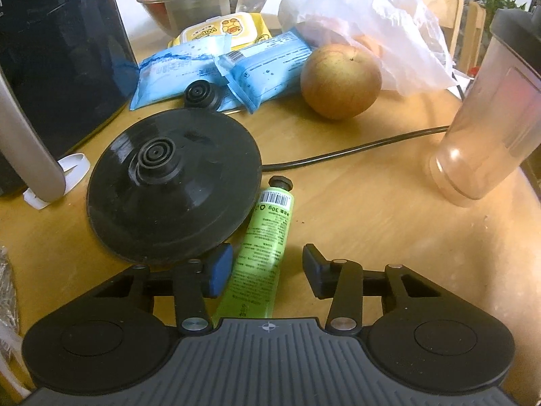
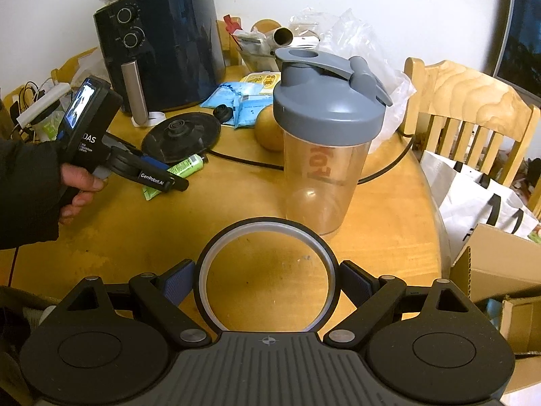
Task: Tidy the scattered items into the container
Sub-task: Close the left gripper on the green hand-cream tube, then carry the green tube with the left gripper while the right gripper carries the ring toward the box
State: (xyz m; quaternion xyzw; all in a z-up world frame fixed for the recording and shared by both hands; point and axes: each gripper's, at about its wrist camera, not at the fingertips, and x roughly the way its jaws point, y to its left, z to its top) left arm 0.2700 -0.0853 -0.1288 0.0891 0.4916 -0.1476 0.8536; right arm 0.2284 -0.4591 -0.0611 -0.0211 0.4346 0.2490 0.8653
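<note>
A green tube [image 1: 263, 240] with a black cap lies on the wooden table [image 1: 389, 237], beside a black round kettle base [image 1: 172, 186]. My left gripper [image 1: 267, 272] is open, with the tube's lower half between its fingers, not clamped. In the right wrist view the left gripper [image 2: 175, 179] shows over the tube [image 2: 184, 169]. My right gripper [image 2: 267, 287] is shut on a black ring with a pale inner band [image 2: 267, 237], held above the table. A cardboard box [image 2: 500, 287] stands off the table's right edge.
A clear shaker bottle with a grey lid [image 2: 324, 142] stands mid-table, also in the left wrist view [image 1: 487, 128]. An apple [image 1: 339, 79], blue packets [image 1: 216, 71], a plastic bag [image 1: 372, 23], a black air fryer [image 2: 159, 44], a cable [image 1: 355, 152] and a chair [image 2: 470, 108] surround it.
</note>
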